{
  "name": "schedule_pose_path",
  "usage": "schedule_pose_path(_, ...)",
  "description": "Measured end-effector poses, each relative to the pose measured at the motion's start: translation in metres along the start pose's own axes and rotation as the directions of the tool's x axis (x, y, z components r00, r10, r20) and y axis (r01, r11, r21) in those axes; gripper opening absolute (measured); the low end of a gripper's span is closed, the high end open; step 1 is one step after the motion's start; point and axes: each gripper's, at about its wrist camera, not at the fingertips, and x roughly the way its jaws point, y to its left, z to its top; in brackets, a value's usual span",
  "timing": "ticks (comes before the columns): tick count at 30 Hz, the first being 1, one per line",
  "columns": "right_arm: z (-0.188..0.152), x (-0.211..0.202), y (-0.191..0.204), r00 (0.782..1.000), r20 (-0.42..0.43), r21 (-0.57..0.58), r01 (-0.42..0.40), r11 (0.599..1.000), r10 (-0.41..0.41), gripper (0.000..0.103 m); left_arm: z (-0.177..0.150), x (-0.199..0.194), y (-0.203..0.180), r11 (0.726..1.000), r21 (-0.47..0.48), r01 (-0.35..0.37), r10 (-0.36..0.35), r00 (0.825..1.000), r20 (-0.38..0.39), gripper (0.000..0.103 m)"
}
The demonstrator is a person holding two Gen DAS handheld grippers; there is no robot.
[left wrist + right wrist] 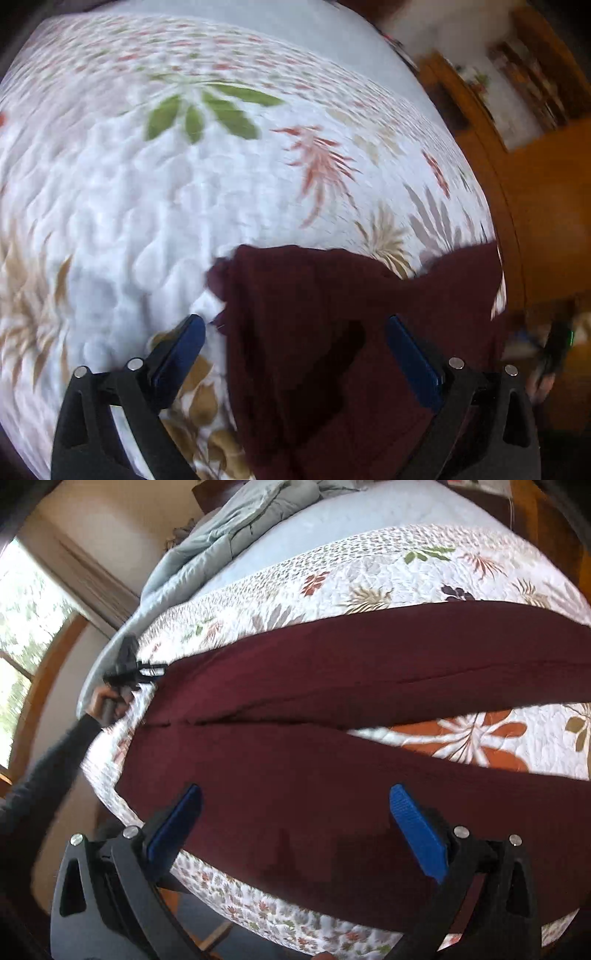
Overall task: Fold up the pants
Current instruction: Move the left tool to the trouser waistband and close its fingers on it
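Here the maroon pants (332, 686) lie spread on the floral quilt (406, 565) of the bed, waist end near the bed's side edge, the two legs running away across the quilt and parting into a V that shows an orange flower between them. That flat, opened-out lay suits a first fold of one leg over the other, which I judge has not yet been made.

The right tool (295, 812) hangs over the near leg with its blue pads wide apart, gripping nothing. The left tool (295, 343) is likewise spread wide, cloth lying between its pads but not pinched. In the right wrist view the left tool appears at the waist corner by the bed's edge, held in the person's hand (105, 701) with a dark sleeve (44, 775) behind it. Each tool thus stands at one side of the waist end, probably to lift or straighten it evenly.

A rumpled grey-blue comforter (236, 524) is bunched toward the far end of the bed, well apart from the pants. Wooden furniture (546, 184) stands beside the bed. Nothing lies on the pants or blocks the fold.
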Motion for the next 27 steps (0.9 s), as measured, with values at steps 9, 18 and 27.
schedule_pose_path(9, 0.059, -0.057, -0.124, 0.994, 0.015, 0.142, -0.113, 0.983, 0.112, 0.101, 0.001, 0.022, -0.028, 0.992, 0.117, 0.047, -0.03, 0.99, -0.139, 0.097)
schedule_pose_path(18, 0.124, -0.113, -0.324, 0.999, -0.02, 0.32, 0.038, 0.947, -0.033, 0.101, 0.0, 0.022, -0.022, 0.997, 0.058, 0.04, -0.036, 0.996, -0.082, 0.096)
schedule_pose_path(27, 0.17, -0.05, -0.409, 0.992, -0.117, 0.31, 0.077, 0.948, -0.042, 0.101, 0.011, 0.029, -0.02, 1.0, -0.025, -0.015, 0.012, 0.993, -0.118, 0.098)
